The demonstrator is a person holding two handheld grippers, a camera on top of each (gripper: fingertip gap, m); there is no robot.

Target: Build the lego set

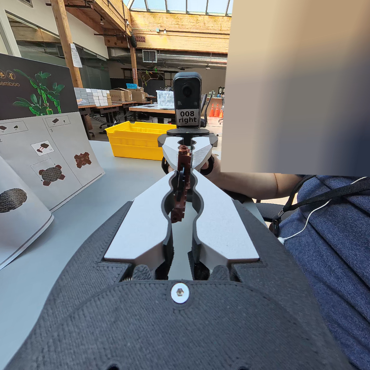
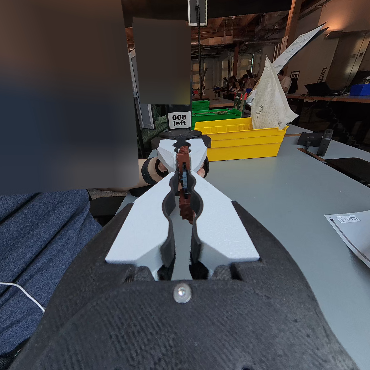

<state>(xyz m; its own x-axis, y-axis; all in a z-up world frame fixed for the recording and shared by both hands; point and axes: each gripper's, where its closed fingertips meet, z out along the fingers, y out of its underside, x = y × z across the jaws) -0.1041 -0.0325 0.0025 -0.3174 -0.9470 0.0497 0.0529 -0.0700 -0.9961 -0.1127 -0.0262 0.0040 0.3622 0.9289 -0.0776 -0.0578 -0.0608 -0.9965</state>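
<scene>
The two grippers are held tip to tip above the smooth grey tabletop, the left gripper and the right gripper each closed on opposite ends of a studded reddish-brown and black lego assembly, which is suspended edge-on between them. White, faceted fingers with wavy black foam liners are seen on ribbed black printed bodies. An open paper instruction booklet and a glossy yellow plastic bin are set beyond.

plastic, paper and matt print

glossy brown plastic lego assembly; smooth yellow plastic bin; satiny paper instruction booklet; smooth matt grey counter; ridged matt-black gripper housing.
</scene>
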